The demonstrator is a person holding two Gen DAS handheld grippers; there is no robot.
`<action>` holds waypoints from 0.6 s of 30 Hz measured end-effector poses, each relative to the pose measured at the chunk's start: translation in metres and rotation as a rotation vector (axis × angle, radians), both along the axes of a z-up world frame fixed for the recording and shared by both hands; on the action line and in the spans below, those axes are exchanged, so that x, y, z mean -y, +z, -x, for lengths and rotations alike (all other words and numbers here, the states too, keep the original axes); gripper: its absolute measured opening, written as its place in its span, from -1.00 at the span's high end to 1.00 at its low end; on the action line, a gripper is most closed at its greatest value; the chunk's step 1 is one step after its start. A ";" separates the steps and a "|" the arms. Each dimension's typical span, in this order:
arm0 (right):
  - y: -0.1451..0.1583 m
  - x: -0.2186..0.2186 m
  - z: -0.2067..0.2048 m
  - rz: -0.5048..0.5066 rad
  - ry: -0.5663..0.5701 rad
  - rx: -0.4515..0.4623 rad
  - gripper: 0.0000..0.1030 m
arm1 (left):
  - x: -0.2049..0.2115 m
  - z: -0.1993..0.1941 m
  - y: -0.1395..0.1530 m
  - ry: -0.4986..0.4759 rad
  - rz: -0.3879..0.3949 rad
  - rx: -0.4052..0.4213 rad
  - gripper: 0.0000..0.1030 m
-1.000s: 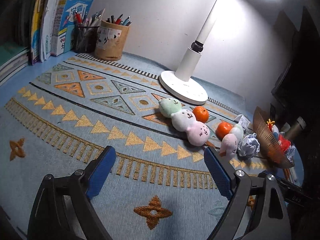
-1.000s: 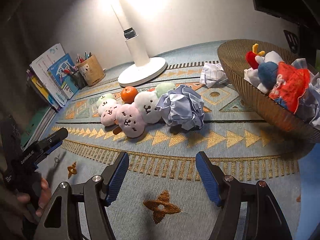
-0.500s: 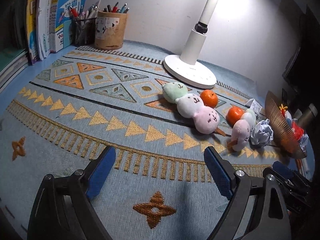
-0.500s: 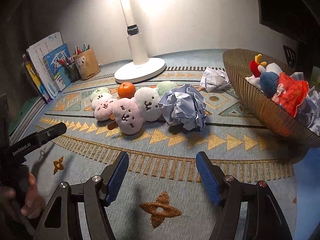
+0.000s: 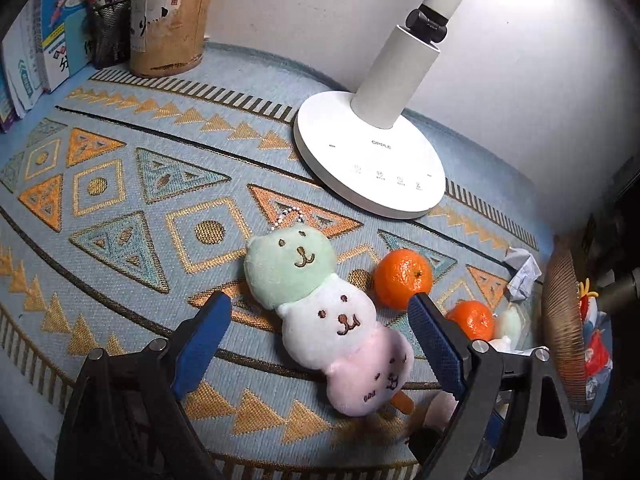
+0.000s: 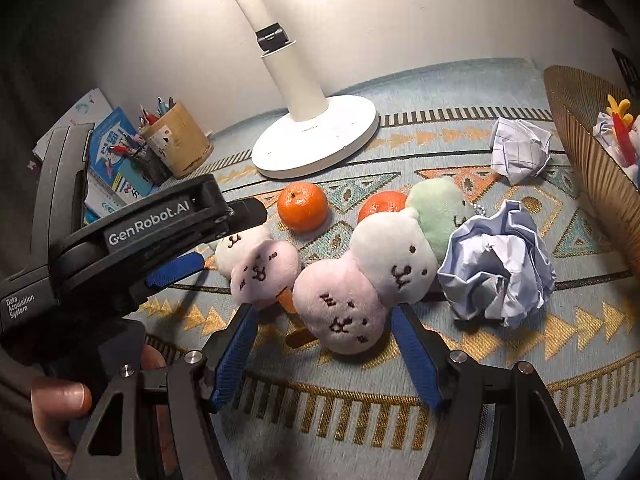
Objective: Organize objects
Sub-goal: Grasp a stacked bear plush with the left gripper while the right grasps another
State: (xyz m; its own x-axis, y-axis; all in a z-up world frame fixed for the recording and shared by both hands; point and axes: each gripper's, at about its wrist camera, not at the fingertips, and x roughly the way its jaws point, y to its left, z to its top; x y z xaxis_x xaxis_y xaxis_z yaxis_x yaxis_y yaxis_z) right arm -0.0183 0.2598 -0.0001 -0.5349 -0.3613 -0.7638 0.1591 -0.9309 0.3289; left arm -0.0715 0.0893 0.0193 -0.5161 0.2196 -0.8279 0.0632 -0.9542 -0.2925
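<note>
Across a blue woven mat (image 5: 132, 208) patterned with gold triangles, the loose things are spread below a white desk lamp (image 5: 372, 168), and a ribbed wooden bowl (image 6: 592, 160) at the right edge is seen already holding small toys. Judged from that, the bowl is taken as the place where the plush toys are meant to go. Two three-ball plush skewers lie side by side near the mat's middle: the left plush skewer (image 5: 332, 320), with its green, white and pink faces, is framed between the spread fingers of the left gripper (image 5: 320, 344), whose pads stand clear of it on both sides, nothing being held. The right plush skewer (image 6: 384, 268) is likewise bracketed at its pink end by the right gripper (image 6: 320, 352), which is parted and empty, no pad pressing on the fabric. A crumpled pale-blue paper ball (image 6: 500, 264) touches the green end of that toy, a white squared paper wad (image 6: 520, 148) lies nearer the bowl, and two mandarins (image 6: 303, 206) sit just behind the toys. For a clean pick, each gripper should be lowered until the pads straddle one ball at its widest part, then closed gently so that soft stuffing is squeezed rather than pinched off. The mandarins should be kept outside the fingers, since they may be rolled away.
</note>
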 end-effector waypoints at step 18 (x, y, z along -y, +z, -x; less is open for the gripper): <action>0.010 -0.006 -0.066 -0.473 0.389 -0.232 0.27 | 0.014 -0.040 0.014 -0.555 0.231 -0.067 -0.30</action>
